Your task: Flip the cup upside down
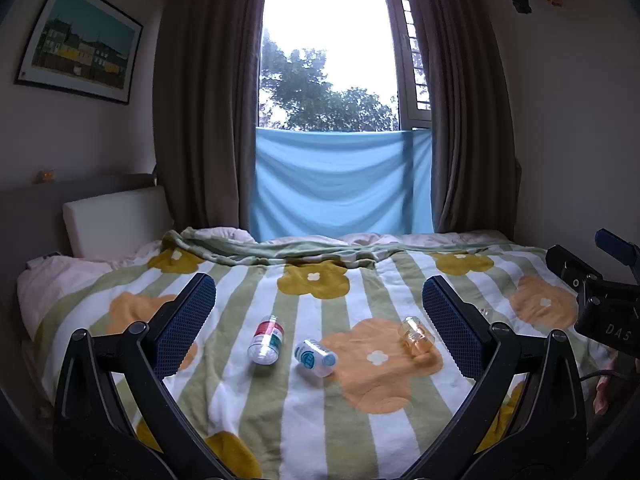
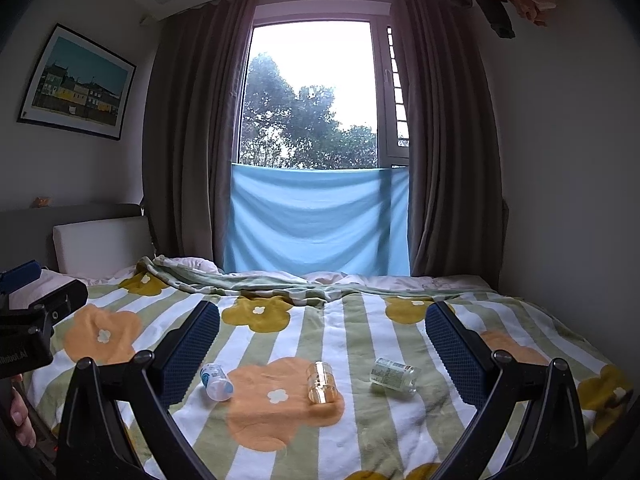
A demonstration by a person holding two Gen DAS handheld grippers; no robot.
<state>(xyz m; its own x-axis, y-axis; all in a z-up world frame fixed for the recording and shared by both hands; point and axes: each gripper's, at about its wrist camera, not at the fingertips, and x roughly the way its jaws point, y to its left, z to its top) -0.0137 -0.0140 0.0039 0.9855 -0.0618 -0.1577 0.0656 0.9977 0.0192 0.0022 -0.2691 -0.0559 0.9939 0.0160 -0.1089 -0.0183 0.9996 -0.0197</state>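
Several small clear cups lie on their sides on the flowered blanket [image 1: 320, 420]. The left wrist view shows a red-labelled cup [image 1: 266, 340], a blue-labelled cup [image 1: 315, 358] and an amber cup [image 1: 416, 336]. My left gripper [image 1: 319, 286] hangs open above and short of them, holding nothing. In the right wrist view the blue-labelled cup [image 2: 216, 382], the amber cup [image 2: 321, 382] and a clear labelled cup [image 2: 394, 375] lie ahead of my right gripper [image 2: 323, 312], which is open and empty. The amber cup lies between its fingers' line.
The bed runs back to a blue cloth [image 1: 340, 184] hung under the window, with brown curtains either side. A white cushion [image 1: 116, 220] leans at the back left. The other gripper's body [image 1: 600, 304] shows at the right edge, and fingers of a hand [image 2: 20, 420] at the lower left.
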